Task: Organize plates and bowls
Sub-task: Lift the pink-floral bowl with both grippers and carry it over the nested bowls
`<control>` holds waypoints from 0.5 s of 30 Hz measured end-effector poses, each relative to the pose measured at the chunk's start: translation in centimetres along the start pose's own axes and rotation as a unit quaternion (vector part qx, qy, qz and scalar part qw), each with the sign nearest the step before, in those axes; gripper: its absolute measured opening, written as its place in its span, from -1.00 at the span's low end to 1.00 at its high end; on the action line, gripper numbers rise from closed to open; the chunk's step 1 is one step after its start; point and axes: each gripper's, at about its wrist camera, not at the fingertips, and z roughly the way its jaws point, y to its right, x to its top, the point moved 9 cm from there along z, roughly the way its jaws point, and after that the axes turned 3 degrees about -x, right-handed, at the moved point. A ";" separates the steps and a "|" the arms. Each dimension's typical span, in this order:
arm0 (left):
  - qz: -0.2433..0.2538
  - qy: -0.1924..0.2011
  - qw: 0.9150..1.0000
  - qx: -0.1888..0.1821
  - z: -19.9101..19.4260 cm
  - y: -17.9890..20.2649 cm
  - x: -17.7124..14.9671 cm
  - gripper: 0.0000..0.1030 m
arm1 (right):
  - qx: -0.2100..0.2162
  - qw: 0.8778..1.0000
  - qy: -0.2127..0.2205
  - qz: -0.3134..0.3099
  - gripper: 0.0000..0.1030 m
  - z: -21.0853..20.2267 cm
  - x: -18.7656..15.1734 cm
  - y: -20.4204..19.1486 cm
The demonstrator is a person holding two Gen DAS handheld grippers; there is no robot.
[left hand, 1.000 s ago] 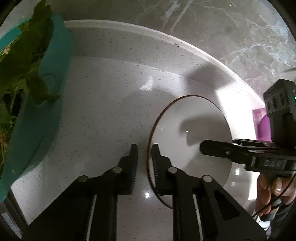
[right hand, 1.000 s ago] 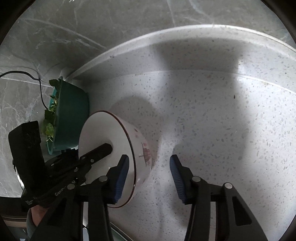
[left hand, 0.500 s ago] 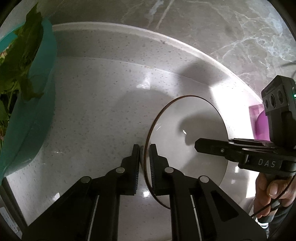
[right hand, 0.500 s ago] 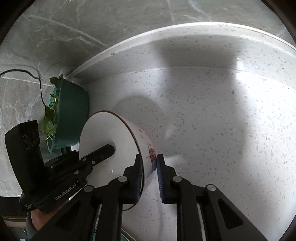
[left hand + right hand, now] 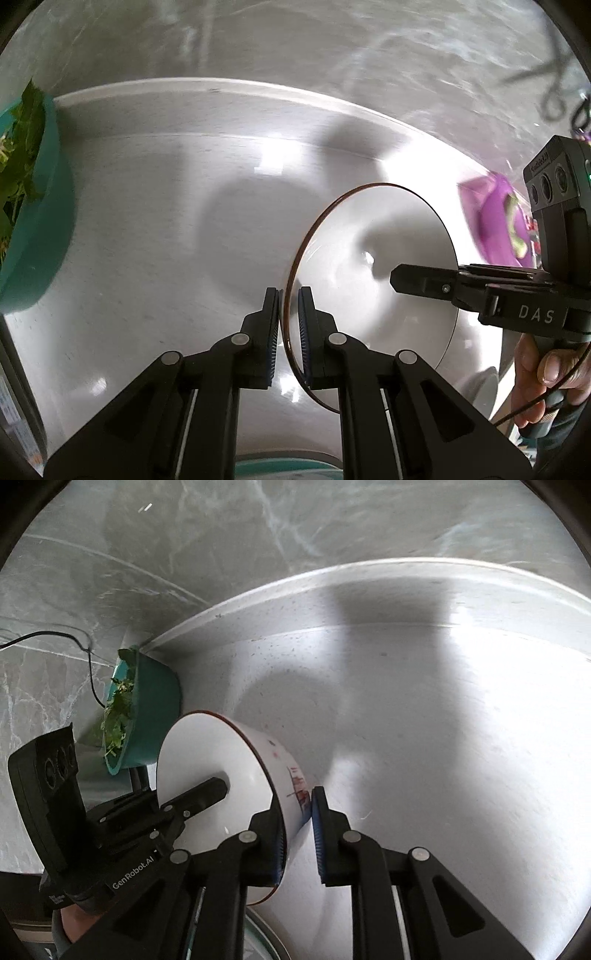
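Glazed white ceramic makes up the bowl, round and deep, with a thin brown line along its rim and a red printed mark on its smooth outer wall. It hangs tilted above the counter, a pale, glossy, finely speckled stone surface with a raised curved back edge, and the 2 tools carry it between them.

From the left wrist view, the left gripper is pinched tight on the near rim, 1 black finger outside and 1 inside, their ribbed blue pads pressed on the thin wall. The right gripper reaches in from the right side of that view, a blocky black tool marked DAS, gripped by a hand.

From the right wrist view, the right gripper clamps the opposite side of the bowl; its jaws have just been closing, and the wall with the red mark now sits between the ribbed pads. The left gripper shows as 1 matte black finger lying across the white inside.

A teal plastic basin full of leafy greens stands at the counter's far left corner. A purple object, blurred, lies at the right. Grey veined marble wall rises behind.
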 end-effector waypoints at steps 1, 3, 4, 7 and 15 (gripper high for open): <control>0.003 0.001 1.000 -0.002 -0.1 0.9 -0.3 -0.83 | -0.002 1.000 0.001 0.000 -0.69 -0.6 -0.5 0.3; 0.015 0.000 1.000 -0.007 -0.5 3.3 -1.3 -0.83 | -0.005 1.000 0.007 0.002 -0.69 -2.0 -1.7 1.1; 0.018 -0.001 1.000 -0.009 -0.5 4.1 -1.6 -0.83 | -0.006 1.000 0.010 0.002 -0.68 -2.6 -2.2 1.5; 0.033 -0.005 0.999 -0.019 -0.6 7.5 -3.4 -0.83 | -0.007 1.000 0.018 0.009 -0.67 -4.7 -4.2 2.9; 0.055 -0.015 0.997 -0.052 -0.3 15.2 -7.9 -0.83 | -0.014 0.999 0.034 0.026 -0.64 -8.6 -9.1 5.3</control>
